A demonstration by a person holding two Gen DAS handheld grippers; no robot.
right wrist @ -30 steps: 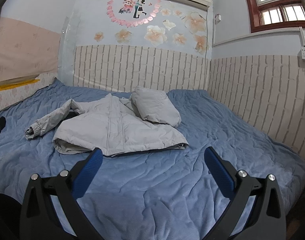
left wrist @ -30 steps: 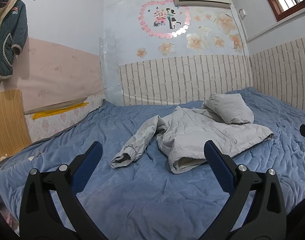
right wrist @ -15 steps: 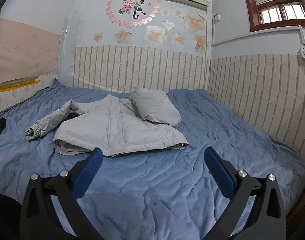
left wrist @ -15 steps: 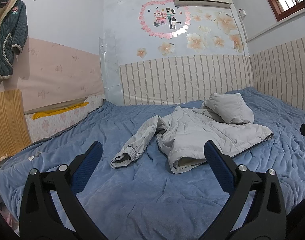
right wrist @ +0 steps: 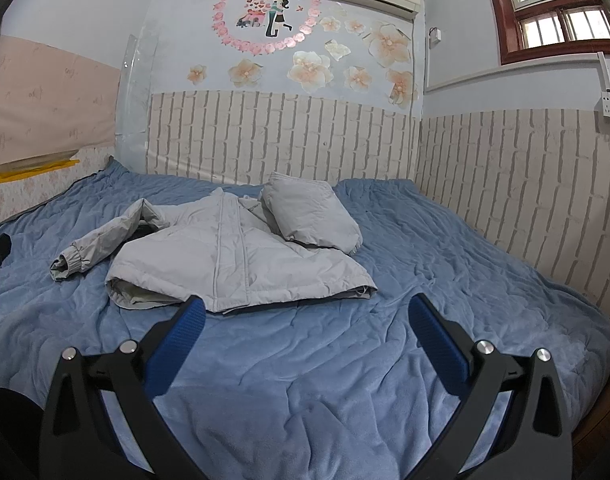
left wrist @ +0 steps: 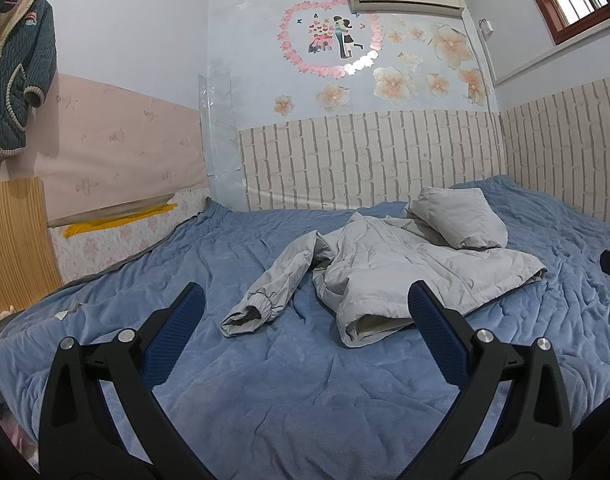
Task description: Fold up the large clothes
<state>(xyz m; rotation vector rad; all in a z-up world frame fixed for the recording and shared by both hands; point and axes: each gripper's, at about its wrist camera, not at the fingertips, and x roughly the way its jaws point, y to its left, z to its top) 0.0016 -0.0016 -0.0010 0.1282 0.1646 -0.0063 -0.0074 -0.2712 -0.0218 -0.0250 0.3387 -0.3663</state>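
A light grey padded jacket (left wrist: 409, 268) lies crumpled on the blue blanket (left wrist: 289, 392), hood (left wrist: 457, 220) toward the far wall and one sleeve (left wrist: 265, 296) stretched out to the left. It also shows in the right wrist view (right wrist: 241, 260) with its hood (right wrist: 313, 216) and sleeve (right wrist: 101, 240). My left gripper (left wrist: 305, 308) is open and empty, held above the blanket short of the sleeve cuff. My right gripper (right wrist: 305, 312) is open and empty, held above the blanket (right wrist: 345, 380) just short of the jacket's hem.
The bed meets brick-pattern walls at the far side (left wrist: 369, 156) and on the right (right wrist: 525, 200). A dark green coat (left wrist: 13, 80) hangs on the left wall. A wooden board (left wrist: 13, 240) leans at the left bed edge.
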